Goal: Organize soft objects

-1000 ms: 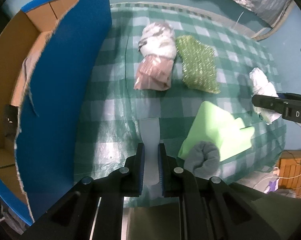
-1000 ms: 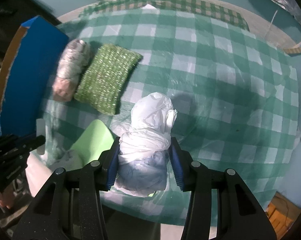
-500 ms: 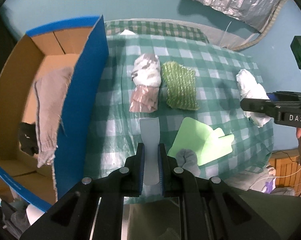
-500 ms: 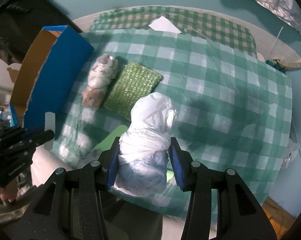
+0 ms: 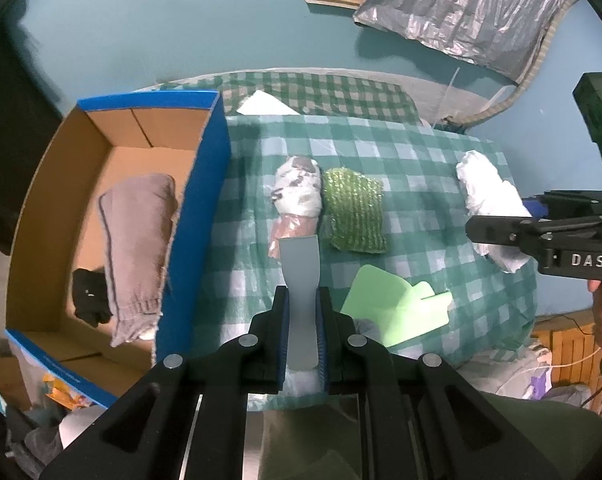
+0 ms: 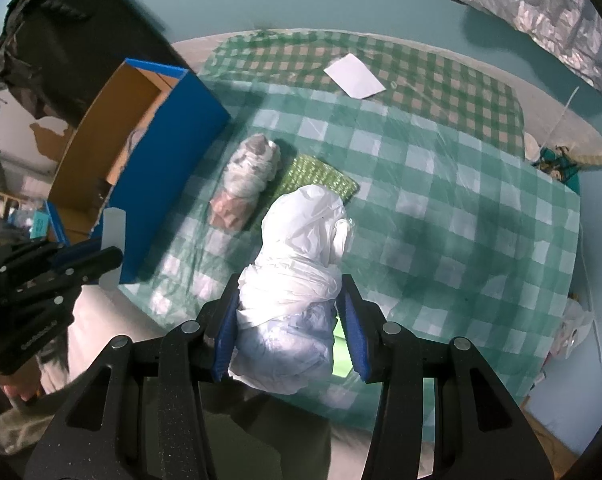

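My left gripper (image 5: 302, 320) is shut on a thin pale grey strip (image 5: 299, 264), held in the air above the checked table (image 5: 421, 160). The right gripper (image 6: 289, 320) is shut on a white plastic bundle (image 6: 297, 264), also lifted clear of the cloth. Below lie a plastic-wrapped roll (image 5: 297, 196), a glittery green pad (image 5: 353, 212) and a light green foam piece (image 5: 393, 304). To the left an open blue cardboard box (image 5: 197, 208) holds a grey cloth (image 5: 137, 240) and a black item (image 5: 89, 304). In the right wrist view the left gripper (image 6: 101, 260) hangs beside the box (image 6: 169, 152).
A white sheet of paper (image 6: 353, 76) lies at the far edge of the table. A silver foil sheet (image 5: 461, 8) leans on the blue wall behind. Clutter and a wooden crate (image 5: 561, 352) sit past the table's right edge.
Both grippers have risen with their loads still clamped. The table looks smaller and the inside of the box has come into the left wrist view.
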The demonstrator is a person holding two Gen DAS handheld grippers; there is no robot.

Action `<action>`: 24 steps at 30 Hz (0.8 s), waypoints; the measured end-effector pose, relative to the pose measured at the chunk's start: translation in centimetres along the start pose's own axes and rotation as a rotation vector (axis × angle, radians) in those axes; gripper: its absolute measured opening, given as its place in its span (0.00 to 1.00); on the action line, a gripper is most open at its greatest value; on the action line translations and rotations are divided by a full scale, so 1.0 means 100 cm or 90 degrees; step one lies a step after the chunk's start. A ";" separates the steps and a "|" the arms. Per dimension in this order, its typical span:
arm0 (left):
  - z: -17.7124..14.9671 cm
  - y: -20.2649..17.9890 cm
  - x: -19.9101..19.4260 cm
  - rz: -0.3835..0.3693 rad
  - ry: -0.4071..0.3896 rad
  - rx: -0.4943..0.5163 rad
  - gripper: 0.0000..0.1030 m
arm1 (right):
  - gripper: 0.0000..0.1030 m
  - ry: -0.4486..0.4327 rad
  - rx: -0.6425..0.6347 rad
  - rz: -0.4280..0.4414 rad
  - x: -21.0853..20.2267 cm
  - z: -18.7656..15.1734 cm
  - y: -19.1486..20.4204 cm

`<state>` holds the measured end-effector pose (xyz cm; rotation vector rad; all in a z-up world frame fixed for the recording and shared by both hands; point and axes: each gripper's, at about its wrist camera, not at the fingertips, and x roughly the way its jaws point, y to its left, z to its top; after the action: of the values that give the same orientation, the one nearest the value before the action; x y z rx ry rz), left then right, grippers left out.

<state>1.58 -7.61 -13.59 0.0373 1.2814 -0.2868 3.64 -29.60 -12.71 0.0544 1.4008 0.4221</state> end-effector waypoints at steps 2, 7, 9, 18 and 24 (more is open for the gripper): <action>0.001 0.002 -0.002 0.004 0.001 -0.008 0.12 | 0.44 -0.002 -0.003 0.001 -0.002 0.002 0.003; 0.000 0.010 -0.007 0.003 -0.002 -0.030 0.12 | 0.45 -0.005 -0.019 0.008 -0.005 0.008 0.014; 0.000 0.012 -0.008 0.004 -0.002 -0.035 0.12 | 0.45 -0.005 -0.023 0.011 -0.005 0.010 0.018; 0.001 0.027 -0.016 0.014 -0.013 -0.058 0.12 | 0.45 -0.008 -0.053 0.026 -0.004 0.025 0.044; 0.001 0.040 -0.021 0.022 -0.020 -0.078 0.12 | 0.45 -0.008 -0.082 0.035 -0.002 0.036 0.065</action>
<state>2.04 -3.38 -12.09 -0.0491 1.2637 -0.1787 5.47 -22.91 -10.06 -0.0093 1.3594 0.5551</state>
